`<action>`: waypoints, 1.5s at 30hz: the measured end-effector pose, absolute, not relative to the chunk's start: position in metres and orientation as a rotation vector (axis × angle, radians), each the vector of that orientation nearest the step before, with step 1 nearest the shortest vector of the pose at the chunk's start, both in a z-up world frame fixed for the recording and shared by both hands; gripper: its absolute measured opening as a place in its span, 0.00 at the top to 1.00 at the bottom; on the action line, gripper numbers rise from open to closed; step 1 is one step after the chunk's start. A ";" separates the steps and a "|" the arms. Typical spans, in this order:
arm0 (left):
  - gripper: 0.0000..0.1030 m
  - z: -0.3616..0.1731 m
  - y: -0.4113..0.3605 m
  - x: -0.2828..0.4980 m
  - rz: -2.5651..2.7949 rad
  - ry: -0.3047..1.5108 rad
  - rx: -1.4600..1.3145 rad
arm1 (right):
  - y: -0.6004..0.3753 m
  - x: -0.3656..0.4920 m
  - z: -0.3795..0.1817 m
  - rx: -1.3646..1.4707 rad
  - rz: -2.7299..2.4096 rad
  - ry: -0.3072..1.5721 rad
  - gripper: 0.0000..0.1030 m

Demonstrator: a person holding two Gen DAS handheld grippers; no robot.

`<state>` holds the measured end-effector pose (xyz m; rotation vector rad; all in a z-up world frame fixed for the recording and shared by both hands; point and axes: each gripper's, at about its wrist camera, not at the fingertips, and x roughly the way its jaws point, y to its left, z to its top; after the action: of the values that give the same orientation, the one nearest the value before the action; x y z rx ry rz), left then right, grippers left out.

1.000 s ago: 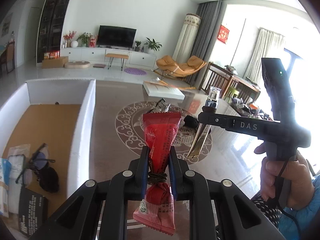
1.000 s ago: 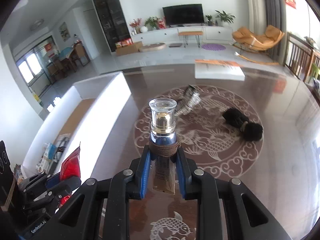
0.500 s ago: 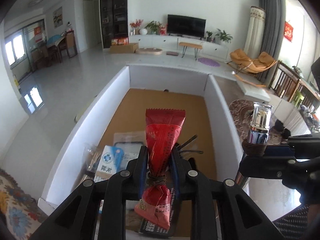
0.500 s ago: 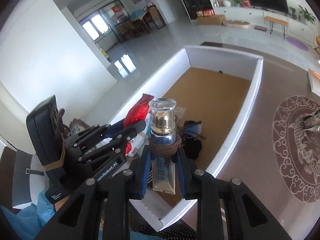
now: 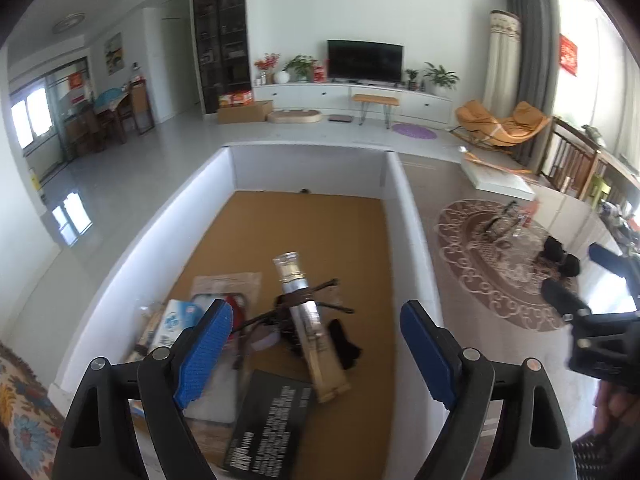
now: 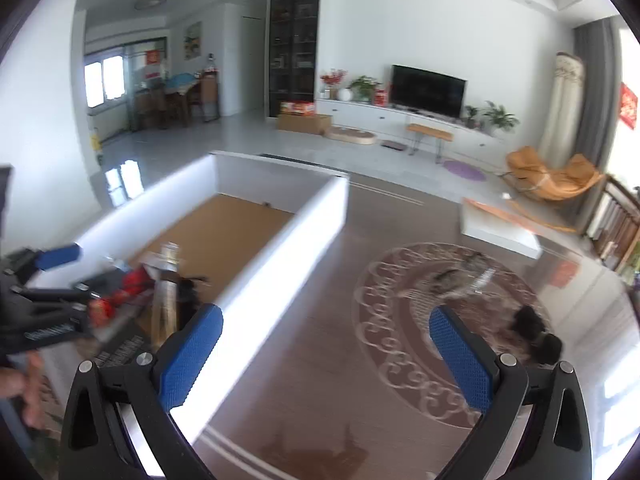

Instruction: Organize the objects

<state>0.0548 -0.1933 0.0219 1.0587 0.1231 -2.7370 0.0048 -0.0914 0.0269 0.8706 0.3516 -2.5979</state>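
Observation:
A white box [image 5: 404,216] with a cardboard floor holds a clear-capped tube [image 5: 310,324], sunglasses [image 5: 276,320], a black booklet [image 5: 272,420], a blue-white pack [image 5: 174,320] and a red snack packet [image 5: 236,302], mostly hidden behind a pad. My left gripper [image 5: 316,344] is open and empty above the box's near end. My right gripper [image 6: 324,352] is open and empty over the brown table, right of the box wall [image 6: 280,264]. The tube [image 6: 166,292] and red packet [image 6: 128,288] show blurred in the right wrist view.
A silver foil wrapper [image 5: 500,224] and a black bundle [image 5: 560,256] lie on the table's round pattern [image 6: 440,320]. A white flat box [image 6: 500,228] sits at the table's far edge. The left gripper [image 6: 44,304] shows at the left of the right wrist view.
Both grippers have opened. The red snack packet and the tube have been let go and lie in the box. The right gripper has swung right, over the table.

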 end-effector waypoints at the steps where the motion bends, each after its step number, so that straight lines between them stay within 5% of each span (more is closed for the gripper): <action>1: 0.12 0.026 -0.173 0.052 -2.808 0.122 1.075 | -0.074 -0.001 0.013 0.907 -2.654 0.412 0.00; 4: 0.00 0.029 -0.109 0.048 -3.004 0.094 1.150 | -0.017 -0.018 -0.040 1.112 -2.746 0.535 0.00; 13: 0.00 -0.079 -0.006 -0.023 -2.989 0.141 1.551 | 0.099 -0.031 -0.097 1.423 -2.809 0.251 0.00; 21: 0.00 -0.114 -0.006 -0.063 -2.861 -0.101 1.523 | 0.113 -0.029 -0.099 1.433 -2.815 0.110 0.00; 45: 0.00 -0.116 -0.012 -0.075 -2.850 -0.081 1.496 | 0.115 -0.032 -0.099 1.458 -2.805 0.013 0.00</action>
<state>-0.0746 -0.0115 -0.1161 1.4964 -0.0806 -2.8503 -0.0317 0.1154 -0.0990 1.4581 0.0133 -2.8053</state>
